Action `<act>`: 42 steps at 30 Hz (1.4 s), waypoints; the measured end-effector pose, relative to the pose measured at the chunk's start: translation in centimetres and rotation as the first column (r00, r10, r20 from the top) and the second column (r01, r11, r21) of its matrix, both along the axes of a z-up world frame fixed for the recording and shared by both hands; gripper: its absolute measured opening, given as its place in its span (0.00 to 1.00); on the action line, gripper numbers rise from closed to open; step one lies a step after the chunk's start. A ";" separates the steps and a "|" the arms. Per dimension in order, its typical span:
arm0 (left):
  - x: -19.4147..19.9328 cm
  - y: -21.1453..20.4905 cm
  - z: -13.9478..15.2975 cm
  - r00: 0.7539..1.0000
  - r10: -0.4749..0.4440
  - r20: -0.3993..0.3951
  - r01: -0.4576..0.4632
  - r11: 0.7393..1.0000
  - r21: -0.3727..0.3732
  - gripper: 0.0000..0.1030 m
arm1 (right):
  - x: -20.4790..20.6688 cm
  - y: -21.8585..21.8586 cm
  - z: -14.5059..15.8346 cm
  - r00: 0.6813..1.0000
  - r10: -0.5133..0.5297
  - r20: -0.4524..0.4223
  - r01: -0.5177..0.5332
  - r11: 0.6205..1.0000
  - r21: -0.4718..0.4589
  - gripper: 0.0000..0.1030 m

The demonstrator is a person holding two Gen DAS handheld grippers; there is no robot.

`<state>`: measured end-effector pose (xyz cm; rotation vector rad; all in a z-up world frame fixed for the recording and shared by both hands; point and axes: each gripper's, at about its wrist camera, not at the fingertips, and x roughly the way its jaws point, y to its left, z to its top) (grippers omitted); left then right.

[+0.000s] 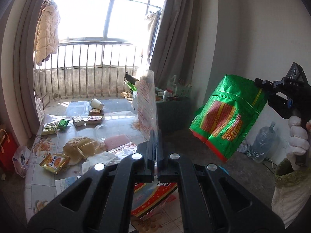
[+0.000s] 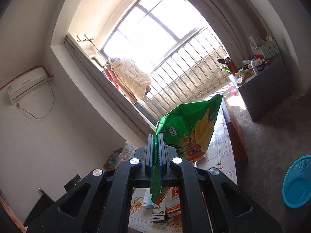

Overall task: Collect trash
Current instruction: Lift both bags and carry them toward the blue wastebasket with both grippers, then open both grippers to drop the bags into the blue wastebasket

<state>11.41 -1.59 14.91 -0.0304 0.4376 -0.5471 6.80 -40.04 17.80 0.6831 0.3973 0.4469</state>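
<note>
My left gripper (image 1: 155, 136) is shut on a clear plastic wrapper with red print (image 1: 146, 101), which stands up from the jaws above the table. My right gripper (image 2: 155, 139) is shut on a green chip bag (image 2: 186, 130). In the left wrist view the right gripper (image 1: 261, 84) holds that bag (image 1: 227, 116) in the air, right of the table and over the grey floor. A blue mesh basket (image 2: 298, 182) stands on the floor at the far right of the right wrist view.
The floral-cloth table (image 1: 38, 145) carries scattered trash: a yellow cracker pack (image 1: 55, 163), crumpled brown paper (image 1: 81, 147), a pink sponge (image 1: 116, 141), a tipped paper cup (image 1: 96, 103), small wrappers. A grey cabinet (image 1: 175, 112) stands beyond. A water bottle (image 1: 260, 141) lies by the wall.
</note>
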 end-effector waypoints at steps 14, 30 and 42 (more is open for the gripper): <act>10.6 -26.8 -10.2 0.779 -0.347 -0.522 0.411 0.912 0.007 0.00 | -0.7 -17.5 -14.8 0.895 -0.312 -0.319 0.335 0.942 0.018 0.05; 15.4 -48.4 -31.5 0.549 -0.155 -0.822 0.547 0.810 0.212 0.08 | 4.0 -29.8 -37.6 0.695 -0.370 -0.616 0.530 0.843 0.091 0.18; 14.9 -49.4 -33.0 0.561 -0.156 -0.813 0.539 0.814 0.216 0.30 | 0.9 -30.6 -45.2 0.602 -0.334 -0.725 0.621 0.767 0.162 0.40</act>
